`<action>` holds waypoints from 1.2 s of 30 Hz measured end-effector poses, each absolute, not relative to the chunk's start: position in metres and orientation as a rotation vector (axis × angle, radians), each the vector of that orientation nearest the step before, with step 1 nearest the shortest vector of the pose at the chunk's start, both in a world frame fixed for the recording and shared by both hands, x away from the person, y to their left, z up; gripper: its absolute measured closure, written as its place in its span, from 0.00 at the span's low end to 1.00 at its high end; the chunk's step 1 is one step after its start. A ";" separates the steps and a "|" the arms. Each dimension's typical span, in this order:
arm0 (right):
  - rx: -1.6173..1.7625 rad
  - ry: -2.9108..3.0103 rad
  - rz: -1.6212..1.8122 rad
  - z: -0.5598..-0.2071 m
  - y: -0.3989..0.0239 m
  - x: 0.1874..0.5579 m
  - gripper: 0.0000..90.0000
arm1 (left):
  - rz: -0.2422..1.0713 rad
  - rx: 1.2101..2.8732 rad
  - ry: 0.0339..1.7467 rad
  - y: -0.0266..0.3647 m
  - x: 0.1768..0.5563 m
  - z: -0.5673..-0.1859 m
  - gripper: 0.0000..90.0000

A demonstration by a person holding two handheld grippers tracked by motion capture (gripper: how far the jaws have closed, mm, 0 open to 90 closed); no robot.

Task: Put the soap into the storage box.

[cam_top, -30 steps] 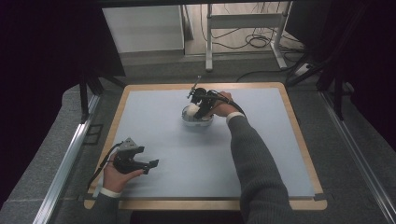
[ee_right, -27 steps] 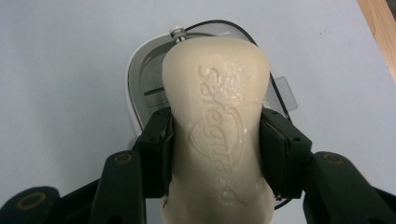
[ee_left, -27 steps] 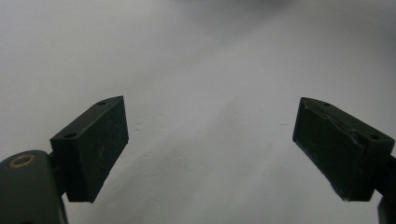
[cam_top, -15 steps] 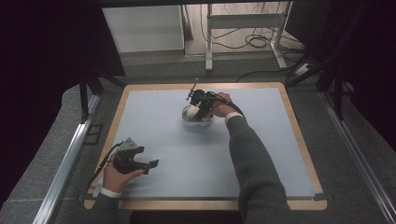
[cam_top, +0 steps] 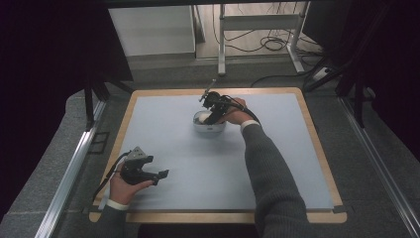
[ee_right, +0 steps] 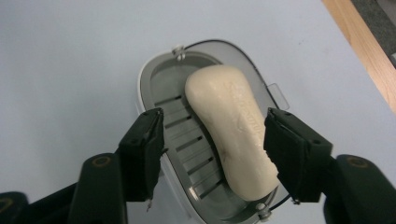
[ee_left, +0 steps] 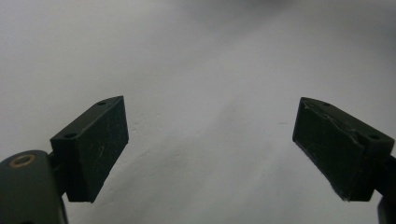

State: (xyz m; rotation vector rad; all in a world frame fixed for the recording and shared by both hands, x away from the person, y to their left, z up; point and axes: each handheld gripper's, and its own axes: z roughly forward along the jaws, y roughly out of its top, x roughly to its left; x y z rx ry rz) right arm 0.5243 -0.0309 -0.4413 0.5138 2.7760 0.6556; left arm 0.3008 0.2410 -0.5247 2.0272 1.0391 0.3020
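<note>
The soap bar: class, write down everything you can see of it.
The soap bar is cream, oblong and rounded, with faint raised lettering on top. It lies at a slant on the slotted grey tray of a white oval soap dish on the pale blue mat. The right gripper stands open astride it; one jaw is close to its edge, though contact is unclear.

The high view is dim around its borders, near black from 9 to 11 o'clock and at 2 o'clock, while the desk (cam_top: 163,144) mat is evenly lit. The left gripper view is soft and hazy, greying toward 12 o'clock. The right gripper view is sharp; the soap (ee_right: 233,126) shows mild sheen.
</note>
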 end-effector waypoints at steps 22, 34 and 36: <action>0.706 2.596 0.895 -0.432 -0.085 0.464 0.38 | 0.323 2.018 1.051 0.244 0.301 -0.522 0.12; 0.766 2.517 0.981 -0.442 -0.142 0.428 0.37 | 0.323 2.022 1.056 0.243 0.301 -0.523 0.12; 0.779 2.501 1.002 -0.444 -0.151 0.420 0.37 | 0.322 2.022 1.057 0.243 0.301 -0.523 0.12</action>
